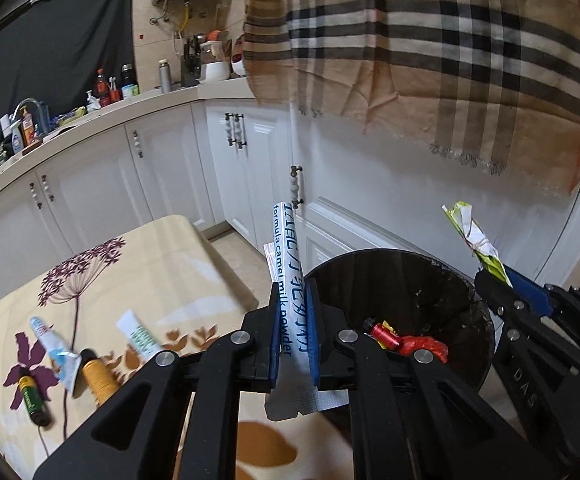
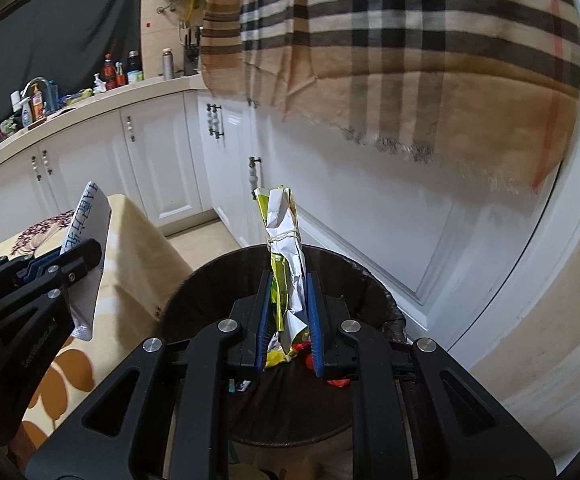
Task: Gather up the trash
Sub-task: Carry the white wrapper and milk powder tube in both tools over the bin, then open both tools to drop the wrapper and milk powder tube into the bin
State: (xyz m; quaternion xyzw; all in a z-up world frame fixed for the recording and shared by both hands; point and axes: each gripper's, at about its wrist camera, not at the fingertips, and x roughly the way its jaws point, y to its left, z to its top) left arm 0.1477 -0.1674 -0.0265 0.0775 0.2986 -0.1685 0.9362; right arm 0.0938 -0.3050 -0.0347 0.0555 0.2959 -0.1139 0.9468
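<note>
My left gripper (image 1: pixel 294 286) is shut on a white milk powder sachet (image 1: pixel 288 248) that stands upright between its blue pads, at the left rim of a black trash bin (image 1: pixel 465 308). My right gripper (image 2: pixel 288 276) is shut on a crumpled yellow-green wrapper (image 2: pixel 284 224) tied with string, held above the bin's (image 2: pixel 218 280) opening. The right gripper (image 1: pixel 489 280) shows at the right of the left wrist view, and the left gripper (image 2: pixel 78 258) at the left of the right wrist view. Red trash (image 1: pixel 421 346) and a red spool (image 1: pixel 383 334) lie inside the bin.
A table with a floral cloth (image 1: pixel 150 264) stands left of the bin, bearing a squeezed tube (image 1: pixel 56 350), a white sachet (image 1: pixel 140 338), a yellow thread spool (image 1: pixel 98 376) and a small green bottle (image 1: pixel 32 400). White cabinets (image 1: pixel 162 164) and a hanging plaid cloth (image 1: pixel 449 52) lie behind.
</note>
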